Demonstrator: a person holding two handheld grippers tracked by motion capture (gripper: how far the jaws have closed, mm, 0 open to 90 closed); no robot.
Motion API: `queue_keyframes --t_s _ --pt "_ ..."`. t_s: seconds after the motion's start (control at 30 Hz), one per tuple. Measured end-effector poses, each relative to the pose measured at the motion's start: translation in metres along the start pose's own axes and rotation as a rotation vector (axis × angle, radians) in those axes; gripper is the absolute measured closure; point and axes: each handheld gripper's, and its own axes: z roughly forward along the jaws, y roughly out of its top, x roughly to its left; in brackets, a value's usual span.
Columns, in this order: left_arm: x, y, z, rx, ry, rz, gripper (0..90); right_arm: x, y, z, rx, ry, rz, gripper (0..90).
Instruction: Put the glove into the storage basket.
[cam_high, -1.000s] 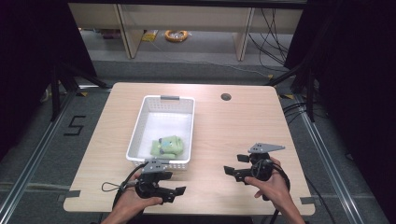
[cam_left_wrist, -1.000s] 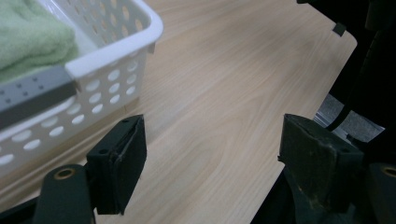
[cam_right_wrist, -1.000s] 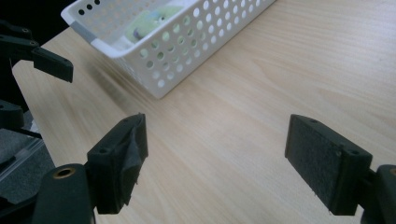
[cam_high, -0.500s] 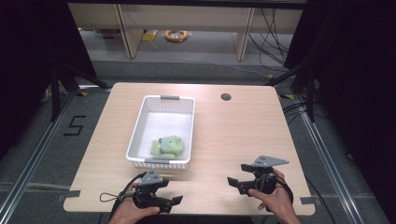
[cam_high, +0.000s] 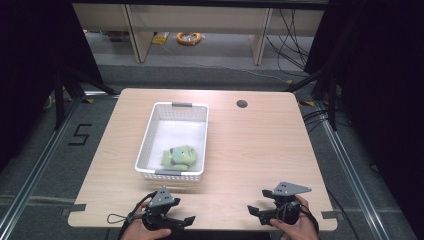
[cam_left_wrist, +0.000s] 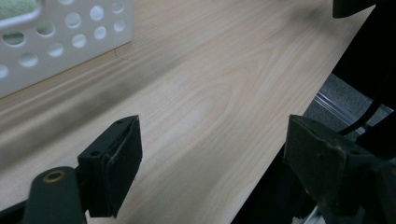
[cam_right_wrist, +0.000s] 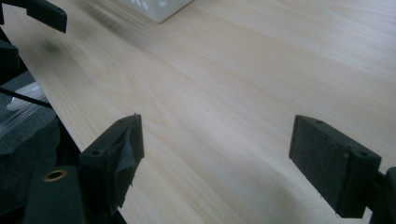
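A white perforated basket (cam_high: 150, 142) stands on the wooden table (cam_high: 250, 150), left of centre. A green soft toy (cam_high: 179, 156) lies in the basket's near end. My left gripper (cam_high: 186, 220) rests at the table's front edge, just below the basket, open with nothing between its jaws (cam_left_wrist: 212, 154). Its own view catches the basket's wall (cam_left_wrist: 56, 42) at upper left. My right gripper (cam_high: 254, 213) sits at the front right edge, pointing left, open and empty (cam_right_wrist: 215, 154). A basket corner (cam_right_wrist: 156, 7) appears at the top of the right gripper view.
A round cable hole (cam_high: 242, 104) lies near the table's far edge. Behind the table are shelf legs and a coil of orange cable (cam_high: 189, 37) on the floor. Metal rails (cam_high: 350, 165) run along both sides of the table.
Both hands have drawn back toward the table's near edge with the grippers. The basket and the green toy have stayed put.
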Motion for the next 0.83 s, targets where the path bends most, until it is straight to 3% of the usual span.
queue_keyframes --t_s 0.1,0.13,0.17,0.2,0.23,0.27,0.33,0.37,0.4,0.43,0.53,0.57,0.6,0.83 --pt "-0.001 -0.002 0.001 0.021 -0.004 0.032 19.2 0.001 -0.004 0.000 0.012 0.016 -0.017 18.4" --pt "-0.001 -0.002 0.000 0.036 0.000 0.053 19.2 0.004 -0.006 -0.002 0.016 -0.002 0.007 18.2" --pt "-0.003 -0.003 0.002 0.018 0.000 0.014 19.1 0.003 -0.007 -0.001 0.004 -0.012 -0.008 18.2" --pt "-0.003 -0.004 0.002 0.019 0.002 0.014 19.1 0.003 -0.008 -0.002 0.015 -0.006 -0.009 18.2" --pt "-0.003 -0.004 0.002 0.020 0.000 0.015 19.1 0.006 -0.010 -0.003 0.032 -0.009 0.032 18.1" --pt "-0.003 -0.004 0.003 0.014 0.004 0.015 19.1 0.003 -0.011 -0.002 0.021 -0.021 -0.016 18.0" --pt "-0.001 -0.004 0.002 0.024 0.006 0.035 19.1 0.004 -0.013 -0.001 0.023 -0.001 -0.014 17.8" --pt "0.000 -0.004 0.001 0.043 0.007 0.056 19.1 0.007 -0.014 -0.003 0.044 0.005 0.011 17.8" --pt "0.000 -0.004 0.002 0.036 0.015 0.049 19.1 0.007 -0.015 -0.003 0.043 -0.016 0.012 17.7" --pt "0.000 -0.004 0.002 0.046 0.010 0.056 19.2 0.005 -0.015 -0.003 0.029 -0.027 -0.020 17.7" --pt "-0.003 -0.005 0.004 0.027 0.008 0.015 19.2 0.004 -0.015 -0.002 0.043 0.007 -0.024 17.7" --pt "-0.003 -0.005 0.004 0.028 0.009 0.016 19.2 0.005 -0.016 -0.003 0.038 -0.029 -0.028 17.7" --pt "0.000 -0.004 0.002 0.044 0.010 0.055 19.2 0.005 -0.016 -0.003 0.038 -0.029 -0.034 17.7" --pt "-0.001 -0.005 0.004 0.029 0.011 0.039 19.3 0.004 -0.016 -0.002 0.038 -0.022 -0.041 17.7"
